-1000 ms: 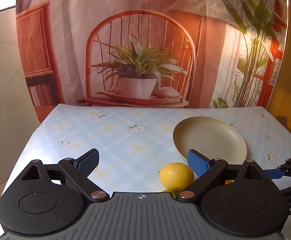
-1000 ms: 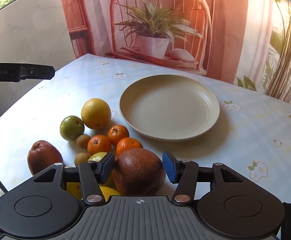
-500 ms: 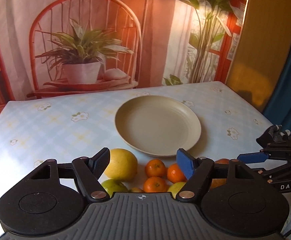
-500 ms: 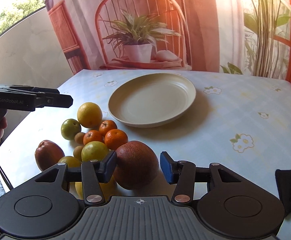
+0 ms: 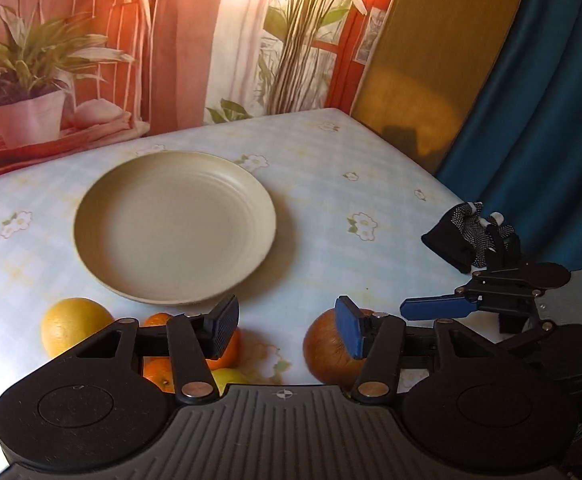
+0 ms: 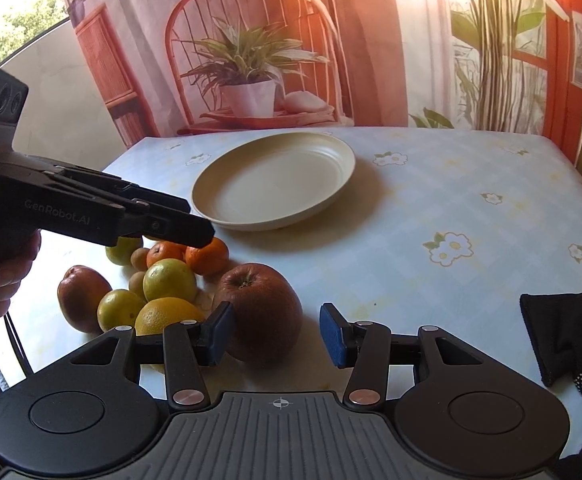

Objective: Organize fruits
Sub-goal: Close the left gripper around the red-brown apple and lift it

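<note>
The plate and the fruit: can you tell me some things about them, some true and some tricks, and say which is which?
1. The plate has fruit on it. False: it is empty, and all the fruit lies on the table.
2. The big reddish apple sits between the right gripper fingers. True, but the right pad stands off it, so it is not pinched.
3. The left gripper is holding an orange. False: nothing is between its closing jaws.
4. Two small oranges lie in the fruit pile. True.
5. A black glove lies on the plate. False: it lies on the table, apart from the plate.
</note>
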A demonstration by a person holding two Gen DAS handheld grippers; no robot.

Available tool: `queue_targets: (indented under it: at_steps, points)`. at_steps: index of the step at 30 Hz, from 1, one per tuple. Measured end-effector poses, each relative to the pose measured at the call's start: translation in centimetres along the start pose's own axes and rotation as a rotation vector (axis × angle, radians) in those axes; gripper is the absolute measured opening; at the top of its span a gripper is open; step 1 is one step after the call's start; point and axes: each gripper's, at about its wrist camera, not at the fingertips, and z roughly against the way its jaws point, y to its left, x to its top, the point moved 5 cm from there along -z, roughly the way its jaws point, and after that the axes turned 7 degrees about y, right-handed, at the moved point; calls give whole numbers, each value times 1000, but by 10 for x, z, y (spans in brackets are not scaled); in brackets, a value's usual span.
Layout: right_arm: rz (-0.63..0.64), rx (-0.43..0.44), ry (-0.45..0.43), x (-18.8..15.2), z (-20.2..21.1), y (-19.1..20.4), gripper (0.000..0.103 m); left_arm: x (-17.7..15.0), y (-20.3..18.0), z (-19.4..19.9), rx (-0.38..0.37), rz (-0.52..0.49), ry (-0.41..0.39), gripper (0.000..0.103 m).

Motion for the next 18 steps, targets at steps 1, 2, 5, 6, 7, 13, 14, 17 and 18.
queue_targets:
  at_steps: [1, 2, 5, 6, 7, 13, 14, 17, 18]
  points:
    - [4, -4, 4, -1, 0, 1, 44, 2, -2, -4, -17, 12, 8, 56]
    - [5, -6, 5, -2, 0, 1, 44, 2, -3, -6, -31, 21, 14, 56]
    - [1, -10, 12, -5, -1, 1, 44, 1, -5, -12, -69, 49, 29, 56]
    - [5, -13, 16, -5, -1, 1, 44, 0, -6, -12, -80, 58, 33, 56]
    - [11, -16, 20, -6, -2, 2, 44, -1, -6, -13, -91, 65, 37, 54]
    - [104, -72, 62, -13, -9, 13, 44, -10, -9, -20, -178, 82, 63, 46]
    - [113, -75, 67, -14, -11, 14, 44, -11, -9, -21, -186, 85, 67, 46]
    - [125, -77, 74, -15, -14, 15, 44, -14, -4, -26, -206, 120, 80, 45]
    - [125, -73, 78, -15, -15, 15, 44, -14, -1, -28, -214, 136, 84, 44]
